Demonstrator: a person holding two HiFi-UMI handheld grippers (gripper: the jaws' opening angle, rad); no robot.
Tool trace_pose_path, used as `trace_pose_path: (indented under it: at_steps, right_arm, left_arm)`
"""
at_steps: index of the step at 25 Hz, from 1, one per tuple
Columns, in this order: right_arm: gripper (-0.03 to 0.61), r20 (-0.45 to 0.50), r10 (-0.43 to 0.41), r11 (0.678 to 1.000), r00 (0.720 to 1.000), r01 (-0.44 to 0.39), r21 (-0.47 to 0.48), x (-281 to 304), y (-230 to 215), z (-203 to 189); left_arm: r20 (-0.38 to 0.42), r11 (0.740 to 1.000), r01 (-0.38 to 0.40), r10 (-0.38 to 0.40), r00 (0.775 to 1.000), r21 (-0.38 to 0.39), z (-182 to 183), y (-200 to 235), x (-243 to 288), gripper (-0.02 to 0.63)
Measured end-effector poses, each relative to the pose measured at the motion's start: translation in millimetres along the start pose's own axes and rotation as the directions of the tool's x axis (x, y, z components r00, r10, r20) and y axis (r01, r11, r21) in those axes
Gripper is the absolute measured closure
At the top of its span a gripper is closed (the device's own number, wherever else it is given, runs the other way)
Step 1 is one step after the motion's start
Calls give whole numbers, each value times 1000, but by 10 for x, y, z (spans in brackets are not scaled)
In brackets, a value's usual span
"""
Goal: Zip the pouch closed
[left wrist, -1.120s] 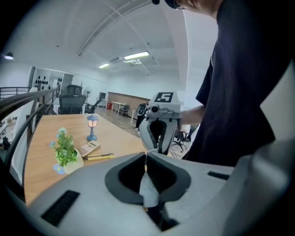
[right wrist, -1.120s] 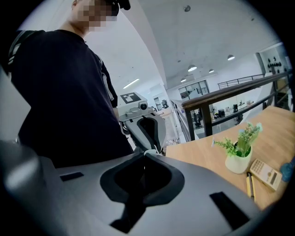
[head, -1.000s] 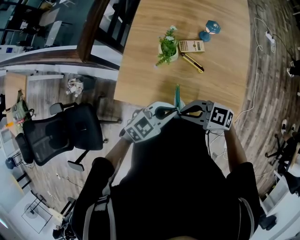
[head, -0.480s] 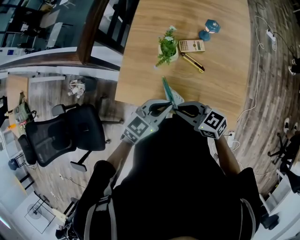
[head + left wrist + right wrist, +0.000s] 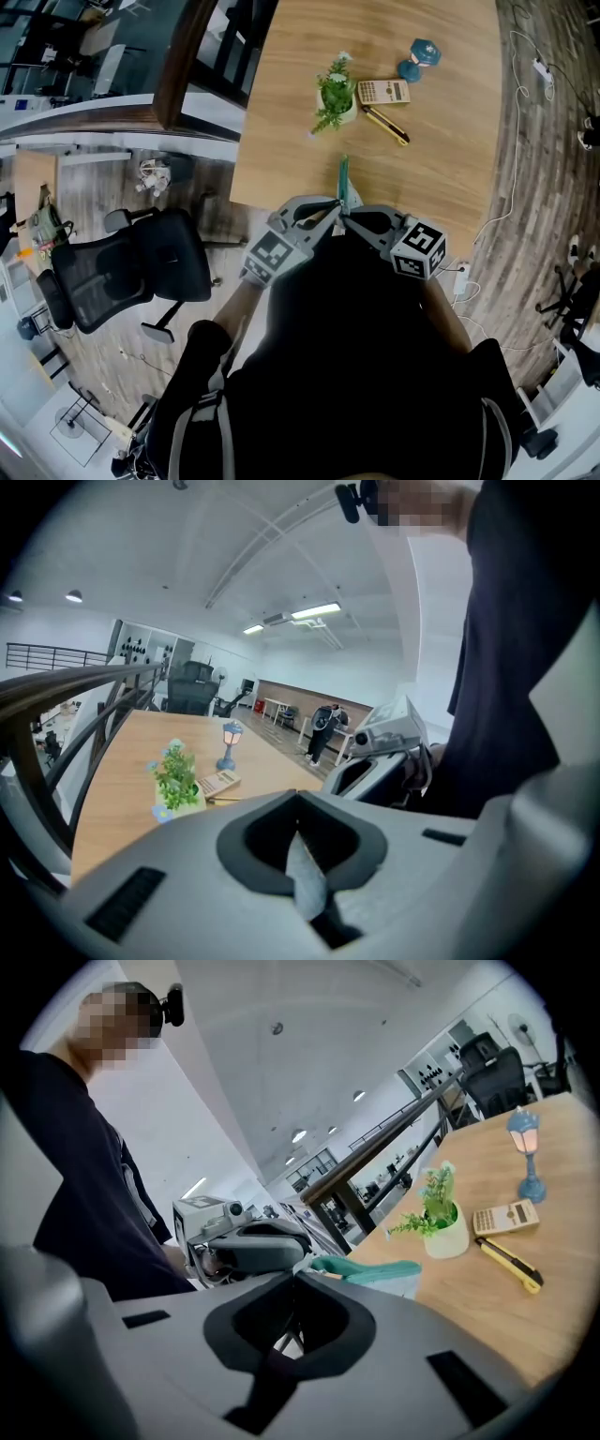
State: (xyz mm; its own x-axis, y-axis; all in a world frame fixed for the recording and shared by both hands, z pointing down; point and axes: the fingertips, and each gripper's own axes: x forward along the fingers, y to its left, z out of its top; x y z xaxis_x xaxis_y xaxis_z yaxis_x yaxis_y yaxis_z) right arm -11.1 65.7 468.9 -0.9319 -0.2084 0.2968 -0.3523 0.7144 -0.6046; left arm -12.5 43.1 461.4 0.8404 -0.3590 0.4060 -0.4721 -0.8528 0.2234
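Note:
Both grippers hold a teal and white pouch (image 5: 343, 178) in the air over the near edge of the wooden table (image 5: 450, 169); it stands on edge and points away from me. My left gripper (image 5: 330, 208) is shut on the pouch's pale fabric edge (image 5: 305, 878), pinched between its jaws. My right gripper (image 5: 349, 214) faces it from the right, jaws shut, with what looks like a thin dark zipper pull (image 5: 286, 1335) caught in them. The right gripper view shows the pouch (image 5: 370, 1269) just beyond the jaws and the left gripper (image 5: 253, 1246) behind it.
Farther back on the table stand a small potted plant (image 5: 336, 98), a calculator (image 5: 383, 92), a yellow and black utility knife (image 5: 385, 125) and a little blue lamp (image 5: 419, 58). A black office chair (image 5: 131, 267) stands to my left, and a cable (image 5: 511, 178) lies on the floor to my right.
Both grippers have shifted a little toward the table with the pouch. The pouch leaned left half a second ago and stands straight again. The right gripper has rolled, turning its marker cube.

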Motion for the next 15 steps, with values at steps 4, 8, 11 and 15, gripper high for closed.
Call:
trace_pose_path:
  at_steps: [4, 8, 11, 15]
  right_arm:
    - [566, -40, 3, 1000, 999, -4, -29, -40, 11, -5]
    - [566, -79, 11, 997, 997, -16, -71, -63, 91, -72]
    - [566, -95, 13, 996, 995, -21, -86, -90, 127, -121]
    - [566, -113, 5, 995, 994, -16, -101, -208, 143, -172]
  left_arm:
    - [19, 998, -32, 33, 999, -48, 59, 36, 11, 612]
    - [17, 997, -65, 66, 998, -48, 7, 178, -2, 612]
    - [-5, 995, -84, 84, 996, -45, -35, 276, -19, 612]
    - [-8, 987, -144, 144, 990, -77, -48, 504, -102, 612]
